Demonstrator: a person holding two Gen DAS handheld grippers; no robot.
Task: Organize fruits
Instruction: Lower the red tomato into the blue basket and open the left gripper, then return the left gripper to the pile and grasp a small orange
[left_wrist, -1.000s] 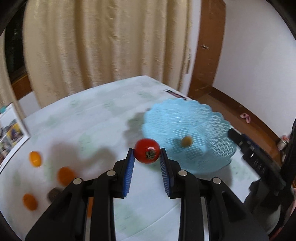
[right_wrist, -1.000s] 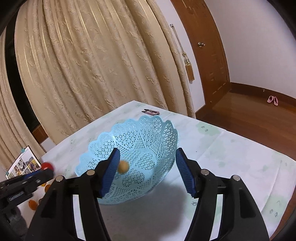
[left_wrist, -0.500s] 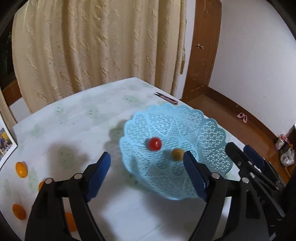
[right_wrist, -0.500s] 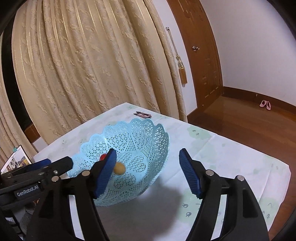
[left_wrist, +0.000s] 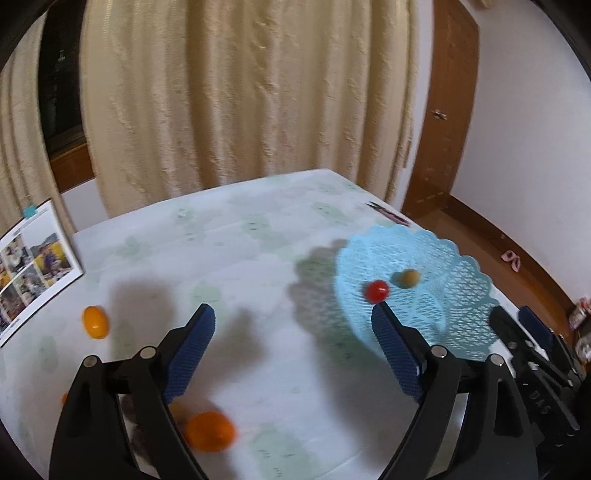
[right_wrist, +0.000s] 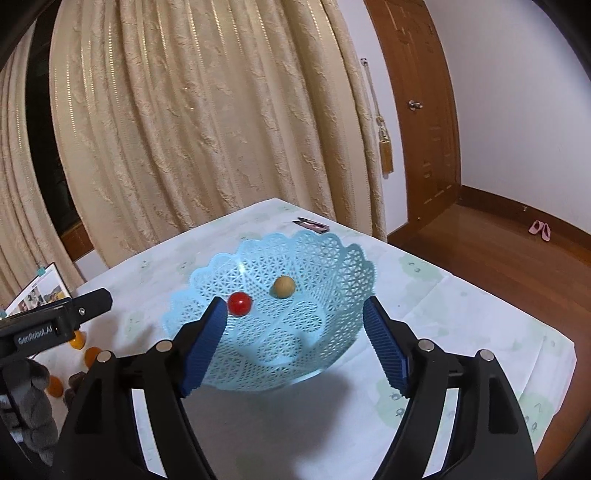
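A light blue lattice basket (right_wrist: 332, 266) stands on the table and holds a red tomato (right_wrist: 239, 303) and a tan round fruit (right_wrist: 283, 287). It also shows in the left wrist view (left_wrist: 458, 291) with the tomato (left_wrist: 376, 290) and the tan fruit (left_wrist: 408, 277). My left gripper (left_wrist: 291, 332) is open and empty, left of the basket. My right gripper (right_wrist: 293, 323) is open and empty, just in front of the basket. Orange fruits (left_wrist: 95, 321) (left_wrist: 209, 431) lie on the table to the left.
A photo booklet (left_wrist: 29, 254) lies at the table's left edge. Small clippers (right_wrist: 310, 224) lie behind the basket near the curtain. More orange and dark fruits (right_wrist: 90, 355) sit at the left in the right wrist view. The table's right edge drops to a wooden floor.
My left gripper opened and let the red tomato drop into the basket, then swung away to the left toward the orange fruits. My right gripper stayed open near the basket.
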